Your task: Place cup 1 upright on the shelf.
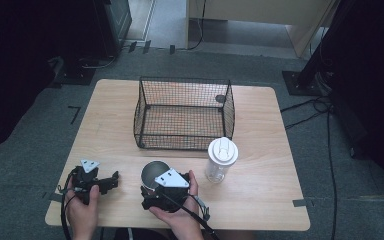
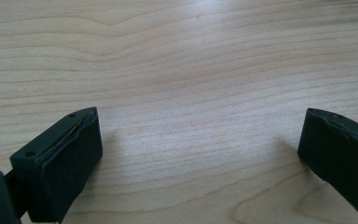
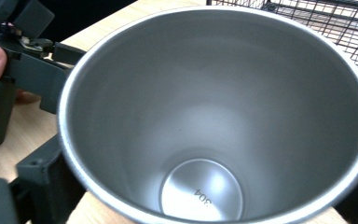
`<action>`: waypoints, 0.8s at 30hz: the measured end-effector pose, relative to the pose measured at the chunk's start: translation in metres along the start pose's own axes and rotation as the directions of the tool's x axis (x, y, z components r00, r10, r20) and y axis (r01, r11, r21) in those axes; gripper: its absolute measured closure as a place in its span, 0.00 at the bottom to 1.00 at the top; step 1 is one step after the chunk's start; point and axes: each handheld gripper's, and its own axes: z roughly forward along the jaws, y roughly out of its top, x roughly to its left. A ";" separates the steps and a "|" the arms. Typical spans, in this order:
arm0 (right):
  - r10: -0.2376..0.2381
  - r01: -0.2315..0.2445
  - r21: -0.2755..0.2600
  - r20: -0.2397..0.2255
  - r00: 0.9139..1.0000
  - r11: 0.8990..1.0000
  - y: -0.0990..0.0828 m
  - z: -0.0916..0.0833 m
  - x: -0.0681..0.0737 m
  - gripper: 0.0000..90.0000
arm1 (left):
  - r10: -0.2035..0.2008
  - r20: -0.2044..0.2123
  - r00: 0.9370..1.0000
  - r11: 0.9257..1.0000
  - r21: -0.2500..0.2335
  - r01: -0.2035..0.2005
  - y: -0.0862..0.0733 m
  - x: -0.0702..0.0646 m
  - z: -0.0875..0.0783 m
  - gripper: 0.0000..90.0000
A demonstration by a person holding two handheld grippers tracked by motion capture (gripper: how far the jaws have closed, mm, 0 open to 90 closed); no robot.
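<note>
A steel cup point(image 1: 154, 173) stands on the wooden table point(image 1: 260, 195) near the front edge, its mouth open upward. My right gripper point(image 1: 152, 185) reaches it from the near side with a jaw on either side, pads against the wall. In the right gripper view the cup point(image 3: 214, 116) is empty, with the gripper point(image 3: 200, 198) around its lower part. My left gripper point(image 1: 113, 181) lies low at the front left, pointing right. Its jaws point(image 2: 200, 154) stand wide apart over bare wood with nothing between them.
A black wire basket point(image 1: 185, 80) sits at the middle back of the table, empty; its mesh point(image 3: 335, 32) shows just beyond the cup. A clear plastic bottle point(image 1: 222, 159) with a white lid stands upright right of the cup. Cables lie on the floor at right.
</note>
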 end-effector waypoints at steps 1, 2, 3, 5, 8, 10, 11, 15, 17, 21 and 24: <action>0.000 0.000 -0.001 0.004 1.000 1.000 0.000 0.000 0.000 0.06 | 0.000 0.000 1.000 1.000 0.000 0.000 0.000 0.000 0.000 0.00; -0.002 0.002 -0.003 0.007 1.000 1.000 0.000 0.000 0.000 0.06 | 0.000 0.000 1.000 1.000 0.000 0.000 0.000 0.000 0.000 0.00; -0.008 0.008 -0.005 0.006 1.000 1.000 0.000 0.001 0.000 0.06 | 0.000 0.000 1.000 1.000 0.000 0.000 0.000 0.000 0.000 0.00; -0.010 0.010 -0.005 0.006 1.000 1.000 0.000 0.001 0.000 0.07 | 0.000 0.000 1.000 1.000 0.000 0.000 0.000 0.000 0.000 0.00; -0.009 0.009 -0.007 0.005 1.000 1.000 0.000 0.001 0.000 0.07 | 0.002 0.000 1.000 1.000 0.000 -0.002 0.000 0.000 0.000 0.00; -0.005 0.005 -0.009 0.010 1.000 1.000 0.000 0.001 0.001 0.07 | 0.002 0.000 1.000 1.000 0.000 -0.002 0.000 0.000 0.000 0.00; -0.002 0.002 -0.009 0.011 1.000 1.000 0.000 0.001 0.002 0.06 | 0.002 0.000 1.000 1.000 0.000 -0.002 0.000 0.000 0.000 0.00; 0.002 -0.002 -0.014 0.010 1.000 1.000 0.000 0.003 0.003 0.06 | 0.003 0.000 1.000 1.000 0.000 -0.003 0.000 0.000 0.000 0.01; -0.006 0.006 -0.018 0.007 1.000 1.000 0.000 0.003 0.003 0.07 | 0.001 0.000 1.000 1.000 0.000 -0.001 0.000 0.000 0.000 0.00; -0.019 0.019 -0.021 0.010 1.000 1.000 -0.001 0.003 0.004 0.07 | 0.002 0.000 1.000 1.000 0.000 -0.002 0.000 0.000 0.000 0.00; -0.040 0.040 -0.026 0.026 0.999 0.999 0.000 0.002 0.006 0.08 | 0.002 0.000 1.000 1.000 0.000 -0.002 0.000 0.000 0.000 0.00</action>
